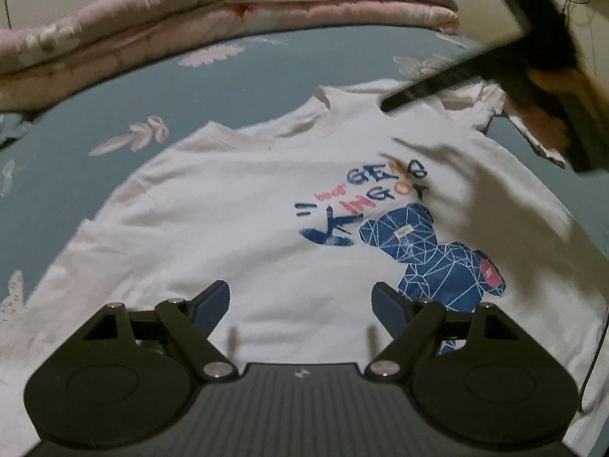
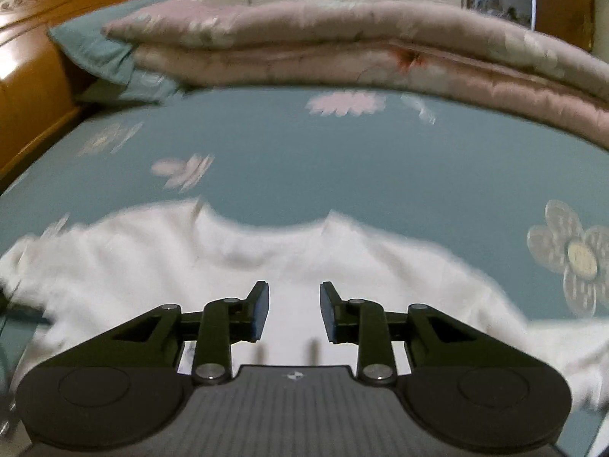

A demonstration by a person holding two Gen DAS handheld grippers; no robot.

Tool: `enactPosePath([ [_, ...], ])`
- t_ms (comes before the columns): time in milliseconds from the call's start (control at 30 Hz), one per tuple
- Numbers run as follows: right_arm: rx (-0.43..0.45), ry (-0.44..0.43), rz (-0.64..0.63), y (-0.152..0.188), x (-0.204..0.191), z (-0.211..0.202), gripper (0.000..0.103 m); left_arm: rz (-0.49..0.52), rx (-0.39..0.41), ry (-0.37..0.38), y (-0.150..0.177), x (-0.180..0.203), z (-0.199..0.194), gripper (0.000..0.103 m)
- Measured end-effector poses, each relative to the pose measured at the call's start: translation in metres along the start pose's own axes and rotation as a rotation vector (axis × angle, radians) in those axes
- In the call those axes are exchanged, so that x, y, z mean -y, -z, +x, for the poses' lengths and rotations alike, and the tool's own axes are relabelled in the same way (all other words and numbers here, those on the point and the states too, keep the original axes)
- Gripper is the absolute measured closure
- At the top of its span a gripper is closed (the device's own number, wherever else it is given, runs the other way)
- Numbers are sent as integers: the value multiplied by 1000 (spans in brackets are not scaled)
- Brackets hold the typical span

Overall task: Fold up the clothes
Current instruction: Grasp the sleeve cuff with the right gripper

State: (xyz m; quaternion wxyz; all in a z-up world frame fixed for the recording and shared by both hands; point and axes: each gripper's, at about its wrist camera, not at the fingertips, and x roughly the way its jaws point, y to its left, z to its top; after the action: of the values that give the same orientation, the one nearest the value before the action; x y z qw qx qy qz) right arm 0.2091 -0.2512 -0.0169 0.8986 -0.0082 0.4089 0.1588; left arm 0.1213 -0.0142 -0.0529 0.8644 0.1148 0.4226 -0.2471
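Left wrist view, left tongs [image 1: 300, 304] spread wide over white shirt [image 1: 236, 205], right tongs [image 2: 294, 310] parted, empty.

Both wrist views over shirt [image 1: 236, 205]

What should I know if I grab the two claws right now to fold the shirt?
Left claw: open, holding nothing, hovering over the shirt's lower front by the blue bear print.
Right claw: open, holding nothing, above the shirt near its collar.
White T-shirt: lying spread out, print side up, on the teal flowered bedsheet. A folded pink quilt lies behind it.
Done: shirt laid flat.
Left: every fold; no sleeve or side looks turned in yet.
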Motion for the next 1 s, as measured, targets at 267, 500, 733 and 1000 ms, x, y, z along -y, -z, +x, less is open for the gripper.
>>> enactPosePath([
  [267, -49, 121, 94, 53, 0, 1, 63, -93, -95, -40, 31, -10, -3, 20],
  [500, 87, 146, 218, 87, -2, -70, 53, -126, -88, -57, 33, 8, -26, 21],
  [733, 140, 249, 332, 112, 42, -107, 46, 17, -94, -67, -5, 60, -19, 21],
  [1000, 218, 371, 291, 121, 94, -119, 45, 253, -44, -59, -63, 145, 15, 20],
])
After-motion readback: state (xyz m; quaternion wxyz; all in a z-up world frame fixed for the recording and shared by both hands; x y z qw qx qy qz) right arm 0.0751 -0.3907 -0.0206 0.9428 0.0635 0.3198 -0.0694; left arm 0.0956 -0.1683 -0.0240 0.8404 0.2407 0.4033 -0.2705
